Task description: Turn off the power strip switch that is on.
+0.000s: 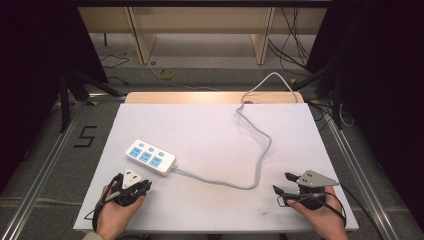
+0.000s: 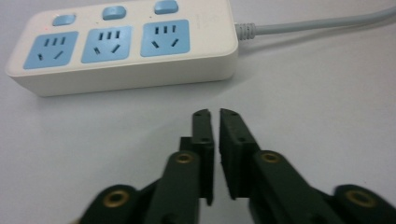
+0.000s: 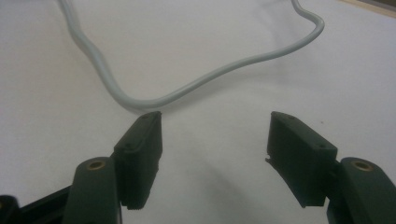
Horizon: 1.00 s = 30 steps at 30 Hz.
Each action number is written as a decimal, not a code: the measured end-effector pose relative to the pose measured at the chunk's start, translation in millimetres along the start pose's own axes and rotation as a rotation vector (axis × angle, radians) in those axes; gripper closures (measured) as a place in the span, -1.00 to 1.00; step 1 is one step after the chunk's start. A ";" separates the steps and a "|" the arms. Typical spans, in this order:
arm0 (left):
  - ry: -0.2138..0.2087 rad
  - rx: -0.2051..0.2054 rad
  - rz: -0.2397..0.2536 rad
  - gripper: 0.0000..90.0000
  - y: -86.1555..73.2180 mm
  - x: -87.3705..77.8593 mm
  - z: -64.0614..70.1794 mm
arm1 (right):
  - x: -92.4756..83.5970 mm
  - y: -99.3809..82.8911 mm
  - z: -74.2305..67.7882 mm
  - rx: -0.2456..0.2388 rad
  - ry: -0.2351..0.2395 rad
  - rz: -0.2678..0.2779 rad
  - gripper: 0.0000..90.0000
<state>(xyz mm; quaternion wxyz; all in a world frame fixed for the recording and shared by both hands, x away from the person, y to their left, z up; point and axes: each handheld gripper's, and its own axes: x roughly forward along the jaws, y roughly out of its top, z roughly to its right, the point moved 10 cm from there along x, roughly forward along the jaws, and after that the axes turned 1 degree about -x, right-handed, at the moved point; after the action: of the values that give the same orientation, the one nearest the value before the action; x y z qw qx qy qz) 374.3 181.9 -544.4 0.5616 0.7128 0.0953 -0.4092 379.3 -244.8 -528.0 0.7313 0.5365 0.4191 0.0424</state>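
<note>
1. Left tongs (image 2: pixel 215 114): jaws nearly together, empty, just short of the power strip (image 2: pixel 126 44).
2. Strip's long axis lies crosswise ahead on the worktop (image 1: pixel 210 130).
3. Right tongs (image 3: pixel 212 140): wide, empty, well apart beside the cord (image 3: pixel 196 81).

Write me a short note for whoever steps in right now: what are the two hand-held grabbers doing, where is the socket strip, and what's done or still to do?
Left gripper: jaws shut on nothing, pointing at the power strip just ahead of it, not touching.
Right gripper: jaws open and empty, resting near the table's right front, with the strip's grey cable looping past in front of it.
Power strip: flat on the white table, left of centre, three blue sockets up, nothing plugged in.
Done: nothing visible.
Left: probably handling the strip or its switches; neither gripper has contact yet.
</note>
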 end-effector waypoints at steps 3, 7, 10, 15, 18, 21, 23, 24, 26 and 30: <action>0.002 0.010 0.005 0.99 2.8 -2.1 0.6 | 0.4 -0.2 -0.7 0.001 0.003 -0.002 -0.19; 0.002 0.008 0.007 0.99 5.0 -3.7 2.4 | 0.4 0.3 -0.9 0.000 0.004 0.001 -0.19; -0.015 -0.004 0.009 0.99 5.6 -4.4 4.4 | 0.7 0.3 -1.5 0.001 0.006 -0.001 -0.20; -0.018 -0.027 0.014 0.99 8.4 -5.5 1.5 | 1.4 -0.6 -2.4 -0.002 0.010 -0.007 -0.21; -0.019 -0.047 0.006 0.99 8.1 -5.8 -1.1 | 1.2 -0.3 -2.2 -0.001 0.008 -0.007 -0.21; -0.018 -0.051 0.000 0.99 8.8 -6.7 -2.8 | 1.6 -0.2 -2.7 -0.003 0.010 -0.009 -0.21; -0.010 -0.047 0.001 1.00 10.9 -8.0 -4.7 | 1.9 -0.3 -3.5 -0.003 0.011 -0.010 -0.21; -0.006 -0.051 0.001 1.00 12.1 -8.5 -5.2 | 2.0 -0.3 -3.9 -0.004 0.012 -0.012 -0.21; 0.006 -0.050 -0.005 1.00 13.1 -8.9 -7.5 | 2.1 -0.3 -5.0 -0.008 0.013 -0.014 -0.20; 0.024 -0.058 -0.015 1.00 13.5 -7.8 -11.9 | 2.4 0.6 -7.2 -0.015 0.017 -0.011 -0.20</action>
<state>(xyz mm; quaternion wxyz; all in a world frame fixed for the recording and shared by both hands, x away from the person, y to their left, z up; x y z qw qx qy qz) 383.0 190.2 -528.8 0.5777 0.7004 0.1193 -0.4019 376.3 -238.0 -529.4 0.7318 0.5284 0.4280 0.0459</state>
